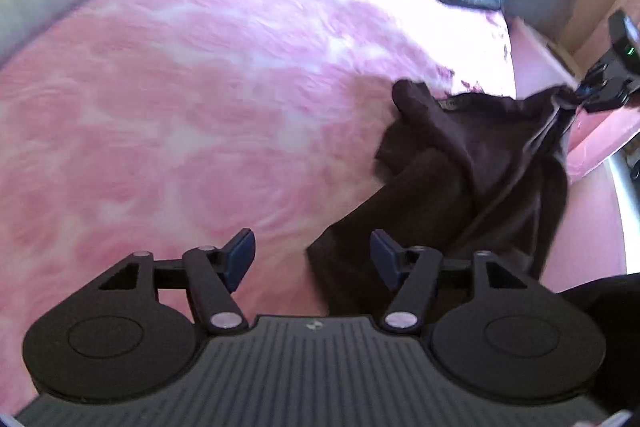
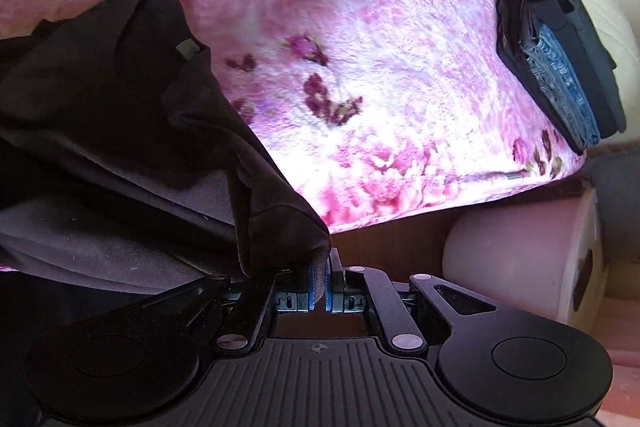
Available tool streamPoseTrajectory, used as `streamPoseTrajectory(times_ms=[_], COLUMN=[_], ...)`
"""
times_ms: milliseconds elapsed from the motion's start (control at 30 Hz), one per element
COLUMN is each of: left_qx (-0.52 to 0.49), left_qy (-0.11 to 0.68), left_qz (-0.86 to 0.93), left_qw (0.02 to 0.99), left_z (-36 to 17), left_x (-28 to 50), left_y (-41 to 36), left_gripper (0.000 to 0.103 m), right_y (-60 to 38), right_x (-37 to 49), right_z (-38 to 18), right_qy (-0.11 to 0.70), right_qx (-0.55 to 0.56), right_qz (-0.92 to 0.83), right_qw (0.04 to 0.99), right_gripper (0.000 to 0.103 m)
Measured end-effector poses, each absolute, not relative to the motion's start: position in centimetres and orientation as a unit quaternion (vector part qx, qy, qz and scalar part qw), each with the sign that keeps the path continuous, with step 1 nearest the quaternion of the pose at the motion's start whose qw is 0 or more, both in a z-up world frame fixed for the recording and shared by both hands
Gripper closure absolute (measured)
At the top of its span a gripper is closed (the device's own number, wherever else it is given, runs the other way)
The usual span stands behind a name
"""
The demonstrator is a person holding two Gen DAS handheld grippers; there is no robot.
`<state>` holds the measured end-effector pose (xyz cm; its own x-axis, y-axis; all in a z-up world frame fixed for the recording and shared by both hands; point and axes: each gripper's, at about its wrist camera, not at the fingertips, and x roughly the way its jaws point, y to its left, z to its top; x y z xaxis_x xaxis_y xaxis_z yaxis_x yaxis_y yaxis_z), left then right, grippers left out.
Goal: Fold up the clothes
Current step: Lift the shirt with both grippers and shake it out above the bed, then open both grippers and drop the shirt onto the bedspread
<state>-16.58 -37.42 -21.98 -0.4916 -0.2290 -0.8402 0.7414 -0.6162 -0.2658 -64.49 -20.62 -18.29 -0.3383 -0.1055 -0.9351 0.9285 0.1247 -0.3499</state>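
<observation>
Right fingers (image 2: 320, 279) pinch one corner of the dark cloth (image 1: 472, 163) at the bed (image 1: 200, 87) edge, while left fingers (image 1: 312, 255), apart and empty, hang just beside its near end.

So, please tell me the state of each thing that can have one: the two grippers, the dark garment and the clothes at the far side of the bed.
Left gripper: open, nothing between its pads.
Right gripper: shut on an edge of the garment.
Garment: unfolded, crumpled, one edge lifted off the blanket.
Stack: folded, lying on the blanket.
</observation>
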Motion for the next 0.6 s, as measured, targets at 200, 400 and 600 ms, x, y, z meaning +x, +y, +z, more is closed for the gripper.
streamPoseTrajectory(times_ms=[200, 400, 600], left_qx=[0.454, 0.456, 0.368], left_qy=[0.389, 0.392, 0.378], left_qz=[-0.778, -0.779, -0.736], left_qw=[0.193, 0.176, 0.425], left_z=[-28.0, -26.8, -14.9], left_x=[-26.3, -28.6, -14.3], left_y=[-39.6, -38.6, -37.5], left_gripper=[0.048, 0.102, 0.103], right_y=[-21.4, -22.9, -29.3], right_x=[-71.1, -74.2, -69.3], right_z=[-15.0, -14.2, -10.0], right_qy=[0.563, 0.539, 0.487], right_qx=[0.357, 0.363, 0.291], right_qz=[-0.577, -0.569, -0.541], right_qw=[0.472, 0.504, 0.621], right_gripper=[0.100, 0.100, 0.100])
